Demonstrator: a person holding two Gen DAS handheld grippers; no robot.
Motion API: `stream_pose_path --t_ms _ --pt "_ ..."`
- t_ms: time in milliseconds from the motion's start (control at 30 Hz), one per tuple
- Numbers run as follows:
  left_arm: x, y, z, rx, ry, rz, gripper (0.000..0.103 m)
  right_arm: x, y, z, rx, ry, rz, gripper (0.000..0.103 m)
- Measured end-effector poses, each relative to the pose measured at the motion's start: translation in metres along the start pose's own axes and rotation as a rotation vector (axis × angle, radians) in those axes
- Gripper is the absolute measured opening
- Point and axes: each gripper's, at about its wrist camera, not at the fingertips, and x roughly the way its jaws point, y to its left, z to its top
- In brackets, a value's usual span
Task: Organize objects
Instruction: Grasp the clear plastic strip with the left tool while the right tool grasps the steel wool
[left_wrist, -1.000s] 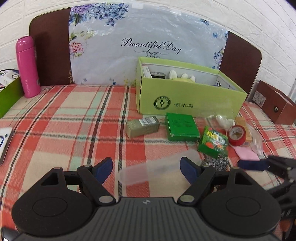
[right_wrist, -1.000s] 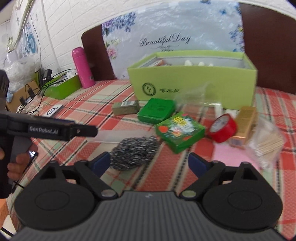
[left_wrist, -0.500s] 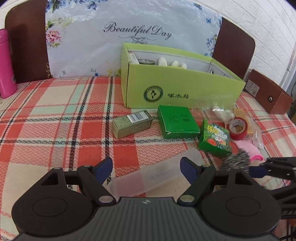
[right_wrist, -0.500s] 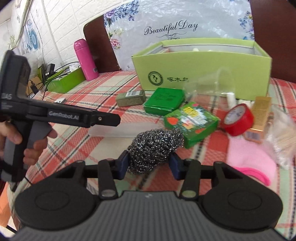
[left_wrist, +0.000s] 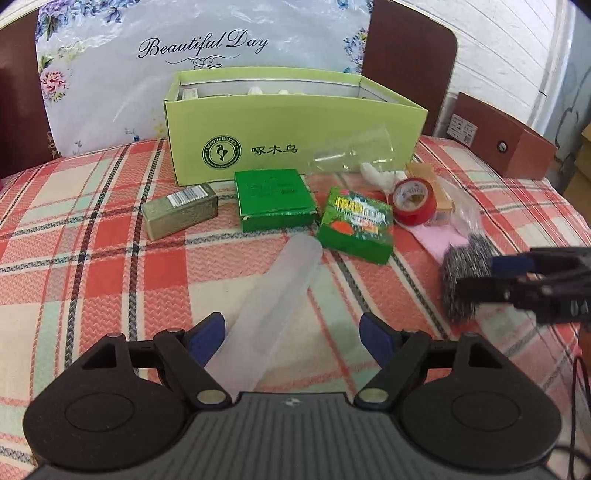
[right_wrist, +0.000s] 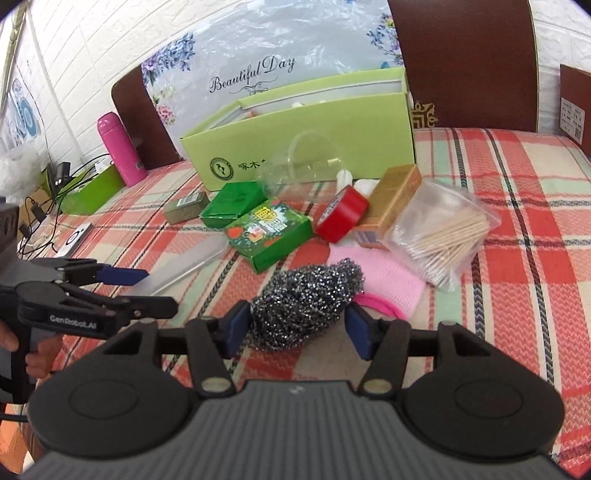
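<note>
My right gripper (right_wrist: 298, 326) is shut on a steel wool scrubber (right_wrist: 306, 297) and holds it above the plaid cloth; the scrubber also shows in the left wrist view (left_wrist: 463, 271). My left gripper (left_wrist: 293, 338) is open, its fingers on either side of a frosted plastic case (left_wrist: 275, 306) that lies on the cloth. The open light-green box (left_wrist: 295, 138) stands at the back with small items inside. In front of it lie a green box (left_wrist: 275, 199), a printed green box (left_wrist: 356, 225), an olive box (left_wrist: 179, 210) and red tape (left_wrist: 413, 201).
A clear cup (right_wrist: 299, 166), a gold box (right_wrist: 393, 199), a bag of wooden sticks (right_wrist: 443, 236) and a pink cloth (right_wrist: 380, 280) lie at the right. A pink flask (right_wrist: 118, 149) and cables (right_wrist: 44, 206) are at the far left. A brown box (left_wrist: 502, 142) stands at the right.
My right gripper closed on the steel wool scrubber and lifted it to the right. My left gripper moved forward around the frosted case, which now points away from me.
</note>
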Motion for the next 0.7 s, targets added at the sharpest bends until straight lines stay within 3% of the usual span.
stream_pose_path --t_ms 67,100,167,267,333,467,533,700 --pt "0.006 -0.001 0.006 -0.019 0.009 0.008 0.069 0.0 0.003 0.0 -0.007 -0.007 -0.011 0.067" --pt "0.008 -0.001 0.008 -0.028 0.016 0.008 0.057 0.0 0.005 0.0 -0.011 -0.009 -0.017 0.068" --pt "0.008 -0.003 0.01 -0.028 0.019 0.018 0.049 0.0 0.007 0.0 -0.016 -0.009 -0.024 0.068" --pt "0.006 -0.004 0.006 -0.025 0.023 -0.01 0.048 0.001 0.01 0.0 -0.031 -0.003 -0.032 0.068" --pt "0.007 -0.007 0.003 -0.008 0.016 -0.003 0.056 0.003 0.011 0.0 -0.034 0.006 -0.043 0.068" --pt "0.009 -0.009 0.003 -0.013 0.018 0.005 0.054 0.011 0.012 0.0 -0.035 0.021 -0.053 0.067" --pt "0.009 -0.01 0.002 -0.012 0.018 0.0 0.052 0.012 0.014 -0.001 -0.04 0.026 -0.049 0.055" --pt "0.01 -0.012 -0.005 0.021 -0.007 0.015 0.056 0.013 0.018 -0.003 -0.059 0.039 -0.032 0.045"
